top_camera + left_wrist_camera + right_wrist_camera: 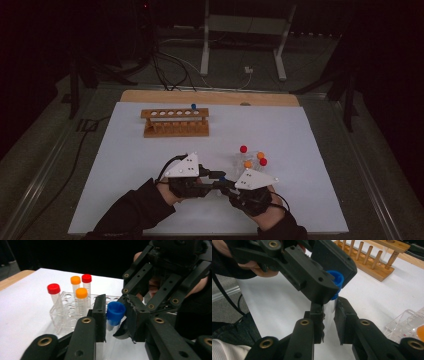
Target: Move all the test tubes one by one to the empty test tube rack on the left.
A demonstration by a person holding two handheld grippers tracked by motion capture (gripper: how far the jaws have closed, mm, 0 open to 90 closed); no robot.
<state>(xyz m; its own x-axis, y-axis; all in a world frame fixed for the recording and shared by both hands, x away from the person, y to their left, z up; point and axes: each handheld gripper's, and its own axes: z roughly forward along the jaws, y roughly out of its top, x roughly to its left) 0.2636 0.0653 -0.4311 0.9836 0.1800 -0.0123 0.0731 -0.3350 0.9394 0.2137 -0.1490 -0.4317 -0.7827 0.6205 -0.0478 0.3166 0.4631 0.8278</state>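
- Left gripper (pixel 212 176), lower centre of the high view: jaws pinch the blue cap (pixel 115 310) of the tube (pixel 329 312).
- Right gripper (pixel 328 315): jaws pressed onto the clear body of the tube, just below the cap. Tube sits between both grippers, low centre of the high view, above the white mat (pixel 125 165).
- Step judged: unscrewing the cap. Keep the body fixed, turn the cap only, keep the tube upright.
- Clear rack (pixel 250 160) with red and orange tubes lies just right of the grippers; avoid sweeping that way.
- Wooden rack (pixel 175 122) is well apart, upper centre; open mat to the left.
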